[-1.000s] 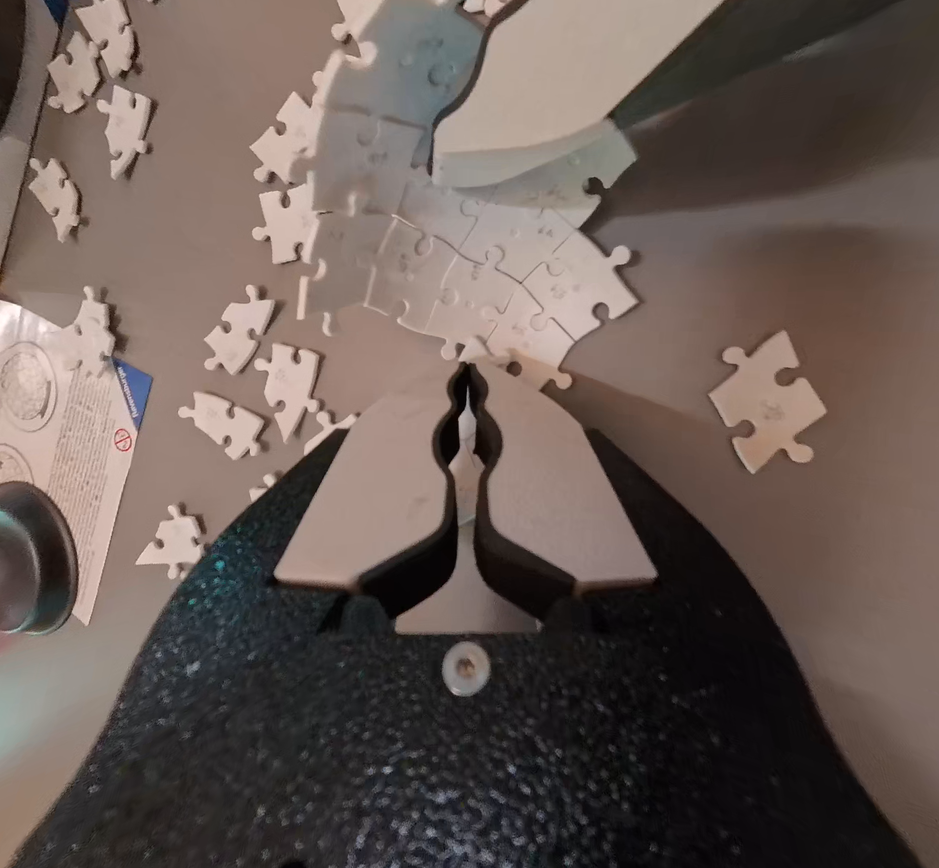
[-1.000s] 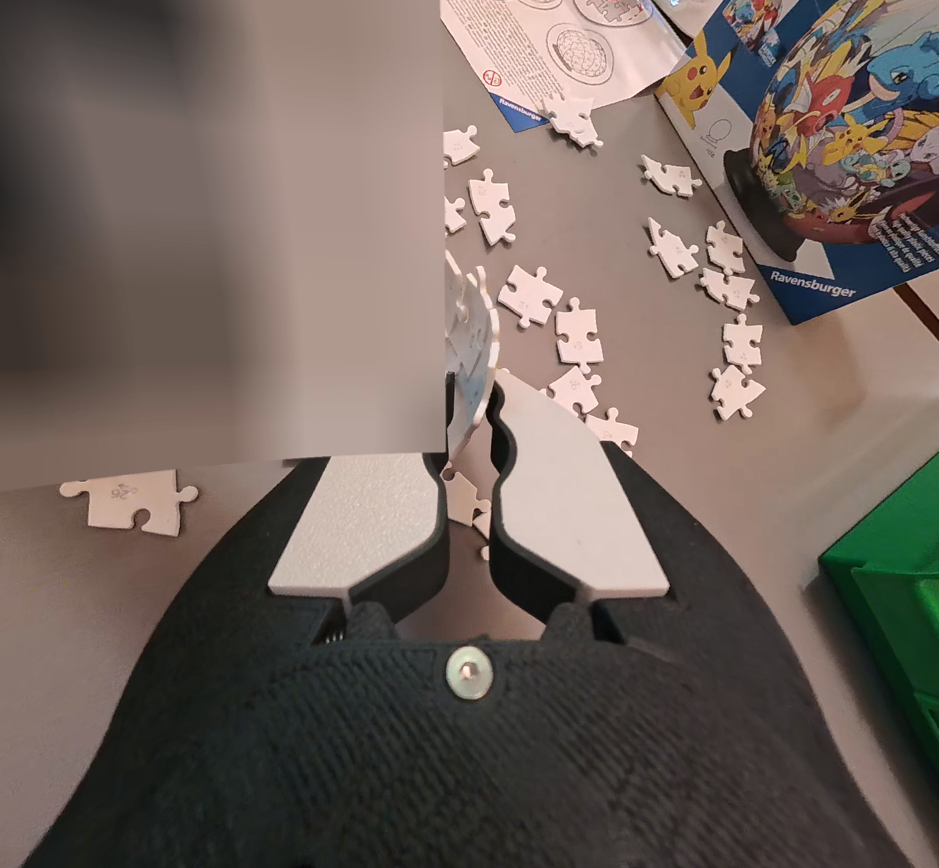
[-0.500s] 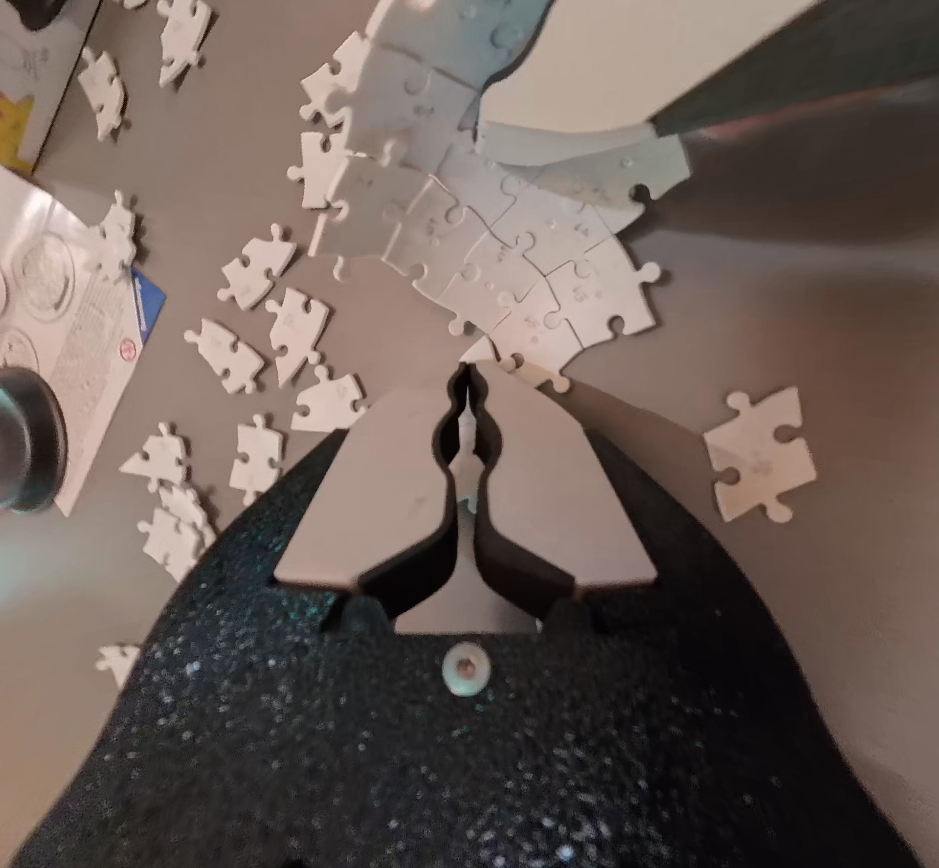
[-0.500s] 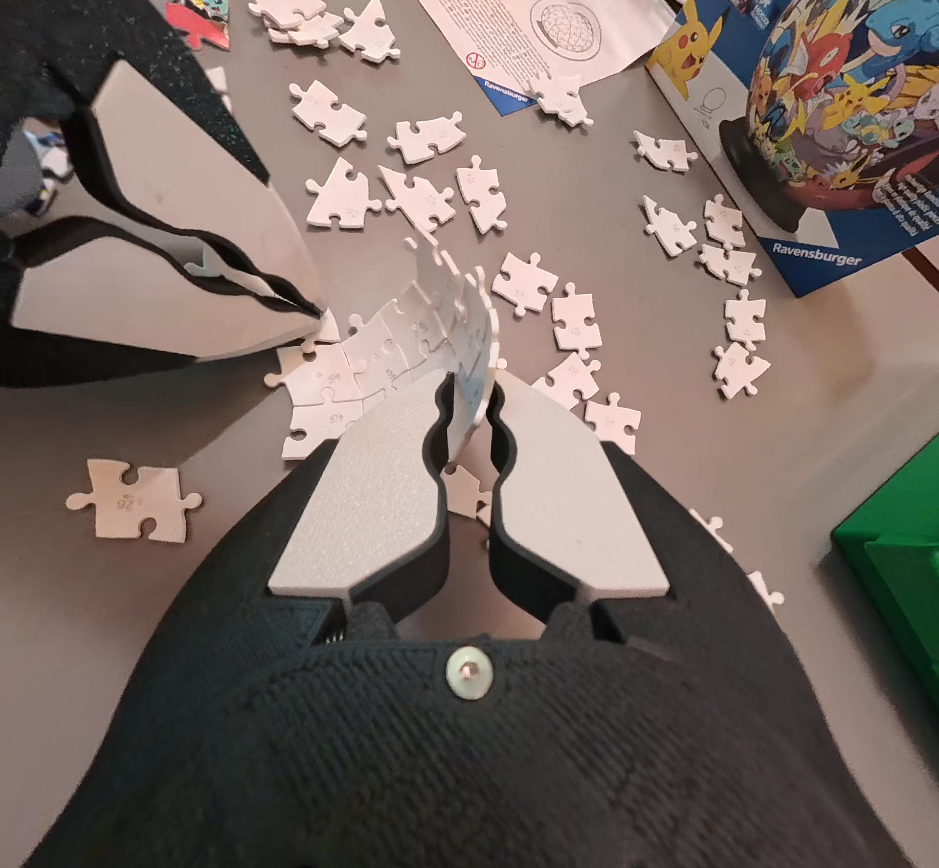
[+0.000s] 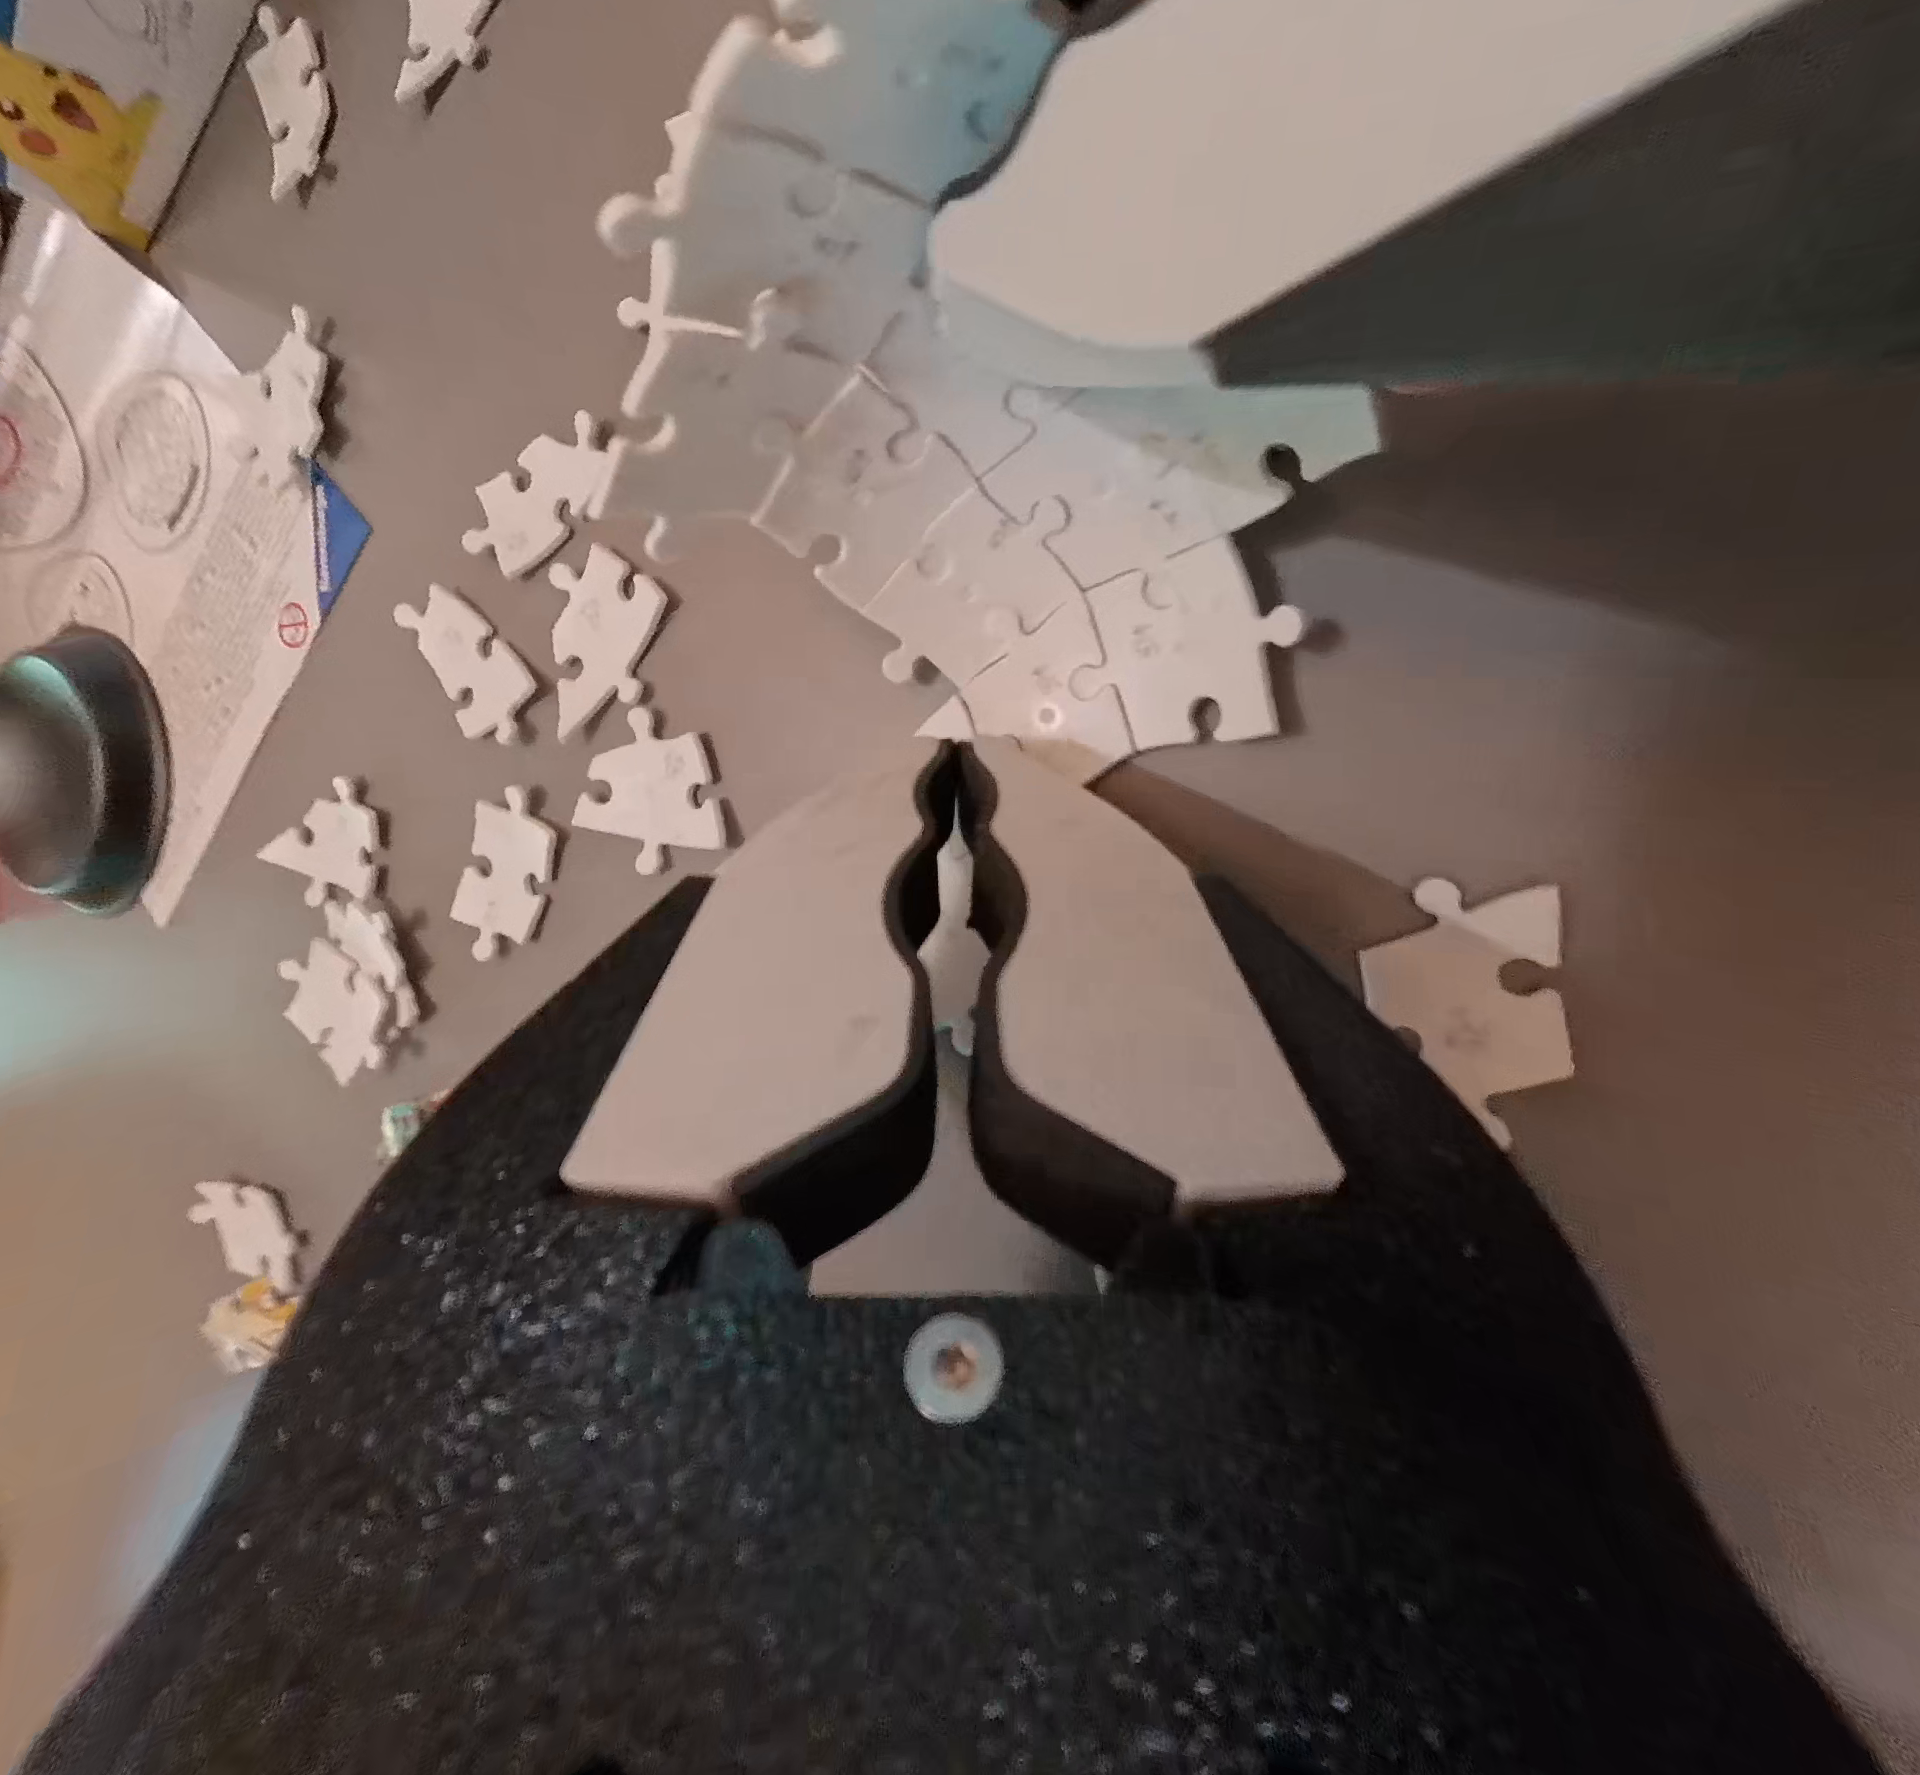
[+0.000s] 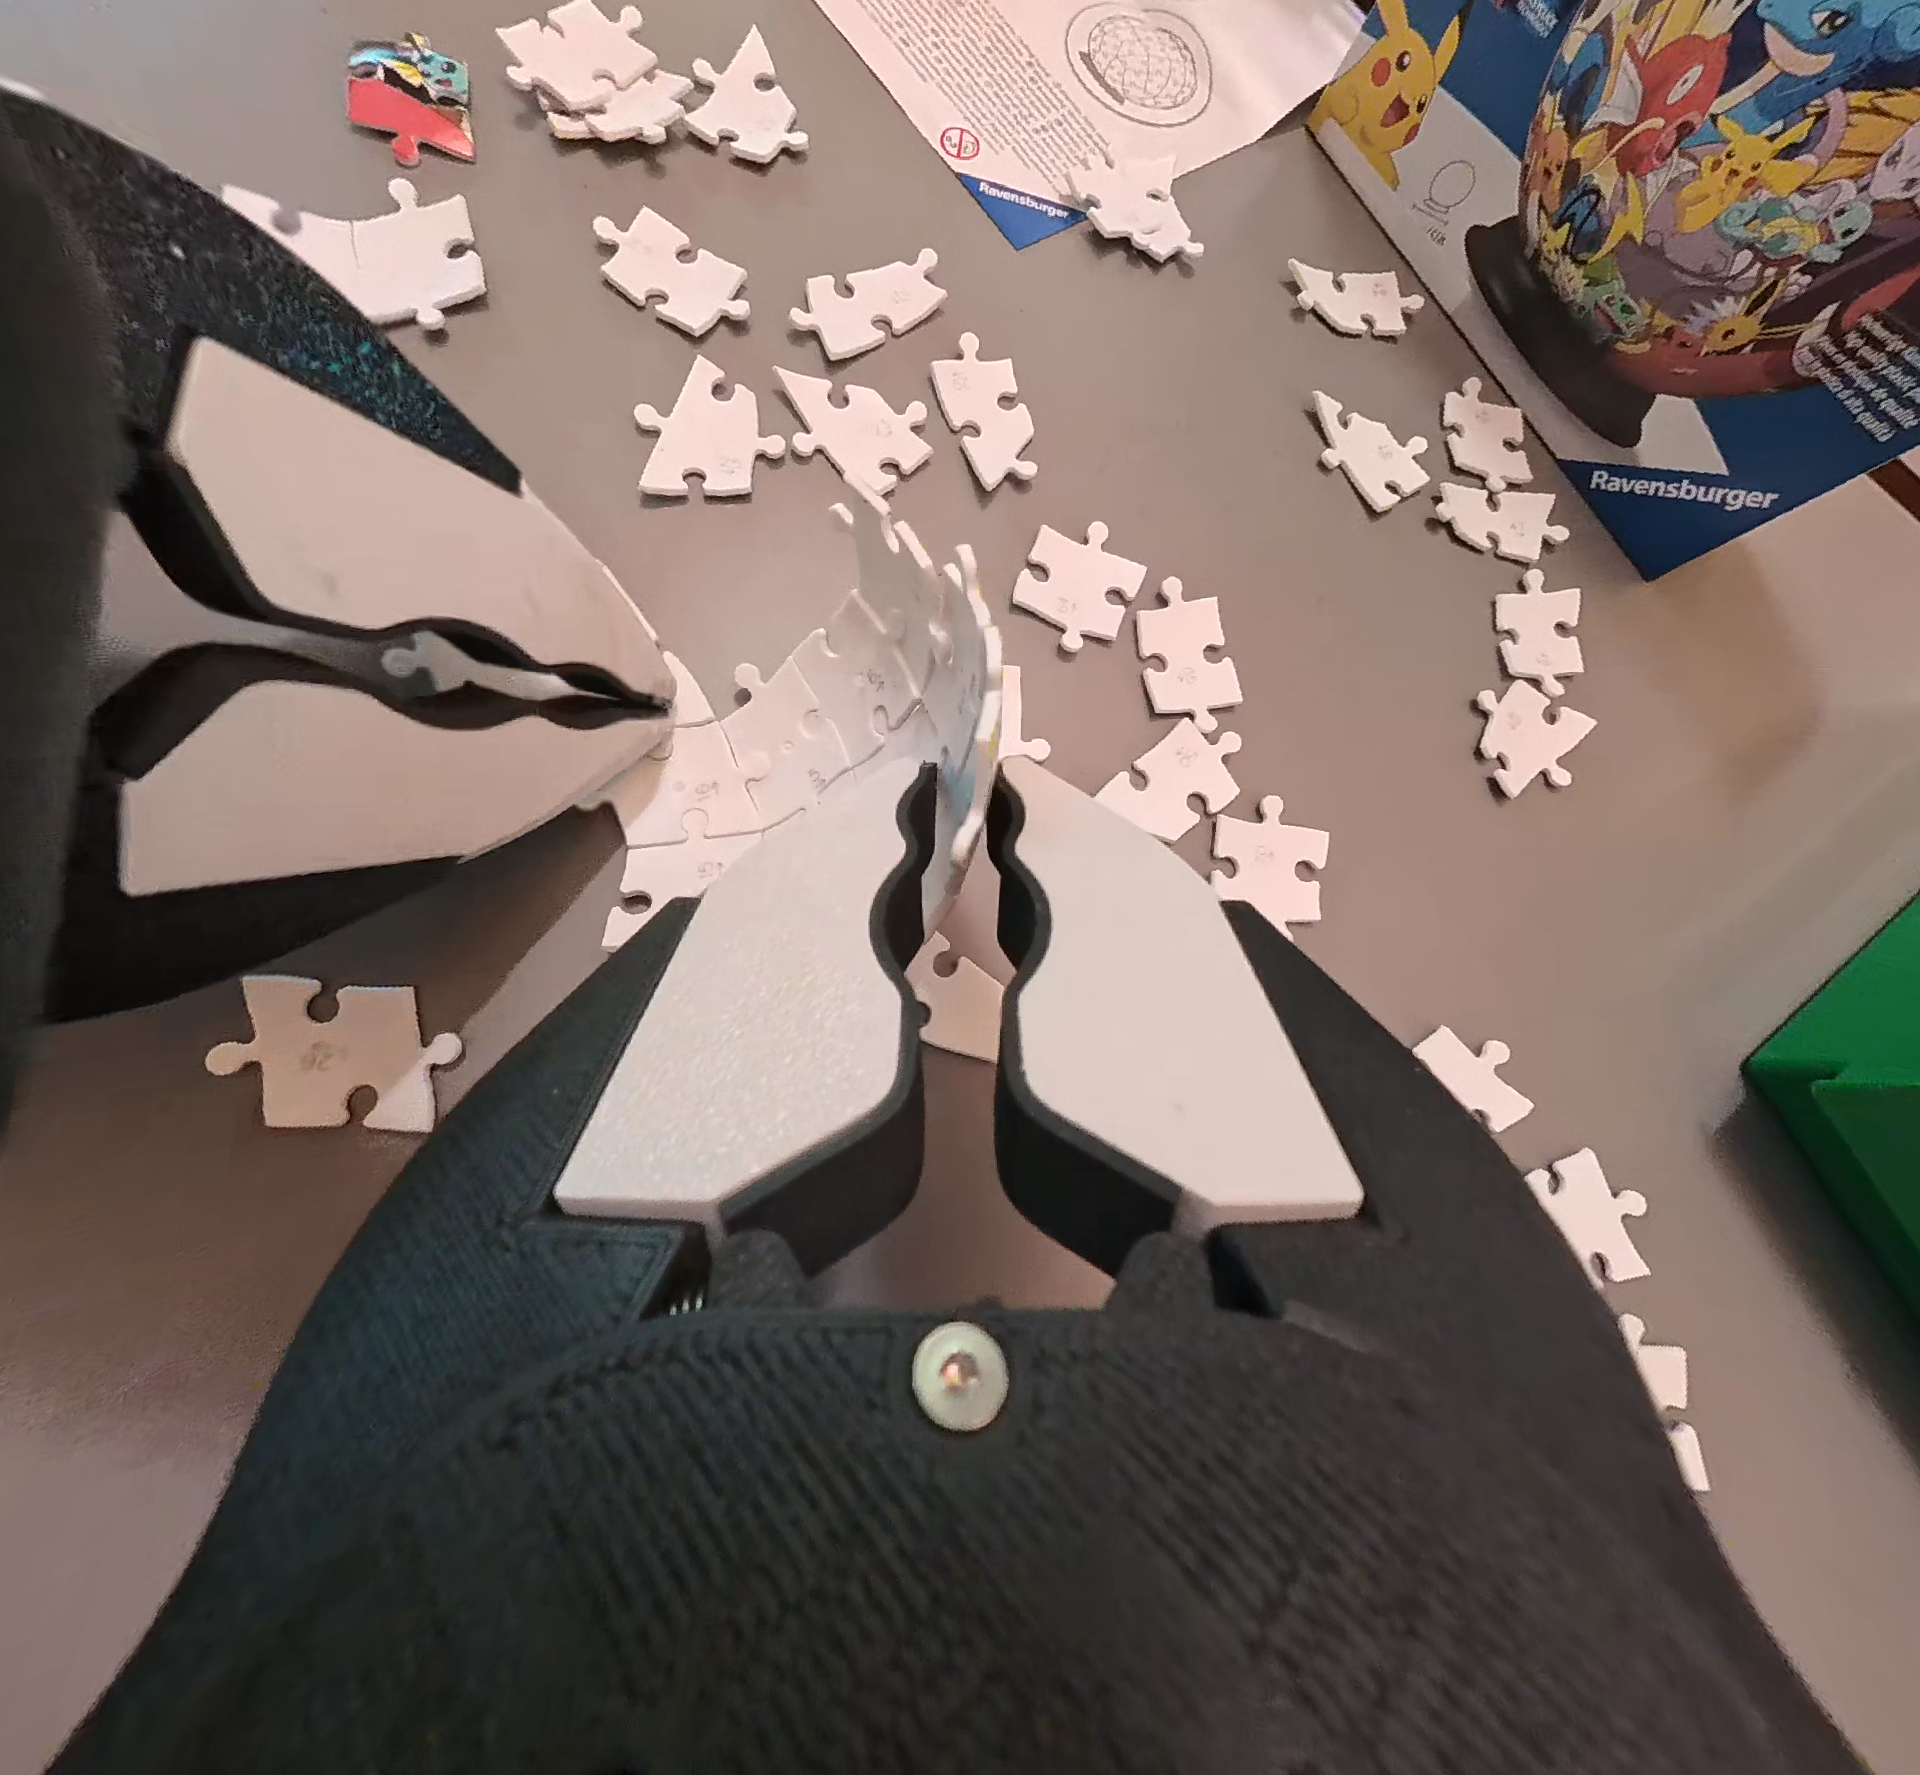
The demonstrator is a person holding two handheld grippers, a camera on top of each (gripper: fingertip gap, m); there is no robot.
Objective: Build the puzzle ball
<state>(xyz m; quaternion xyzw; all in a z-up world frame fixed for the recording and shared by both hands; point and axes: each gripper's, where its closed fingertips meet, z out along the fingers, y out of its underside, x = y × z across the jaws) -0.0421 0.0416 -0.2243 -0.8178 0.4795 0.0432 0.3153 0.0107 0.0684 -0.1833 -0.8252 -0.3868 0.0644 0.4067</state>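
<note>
The right gripper [image 6: 961, 795] is closed on one edge of the curved puzzle shell [image 6: 831, 717], a bowl-shaped bit of the ball made of white pieces clicked together. The shell sits in the middle of the grey table [image 6: 312, 1310], with its near-right edge lifted up between the right fingers.

The left gripper [image 5: 954, 759] comes in from the left side, and its tips touch the other edge of the shell. Its jaws are pressed together on a single small piece [image 5: 951, 904]. You can see a little knob of that piece in the gap. It looks like the piece is being pushed toward the shell's edge, but the spot where they meet is too small to tell if it has clicked in.

The shell is light and thin. It is stiff enough to keep its curve, but the joins are weak, so a hard squeeze or a twist could pop pieces apart. The best place to hold it is flat across a piece near the rim, as the right gripper does, not on a knob. The pieces are smooth plastic and may slip.

Many loose pieces [image 6: 1184, 655] lie face down to the right and far side. The puzzle box [image 6: 1683, 198] and instruction sheet [image 6: 1039, 63] are far right.
</note>
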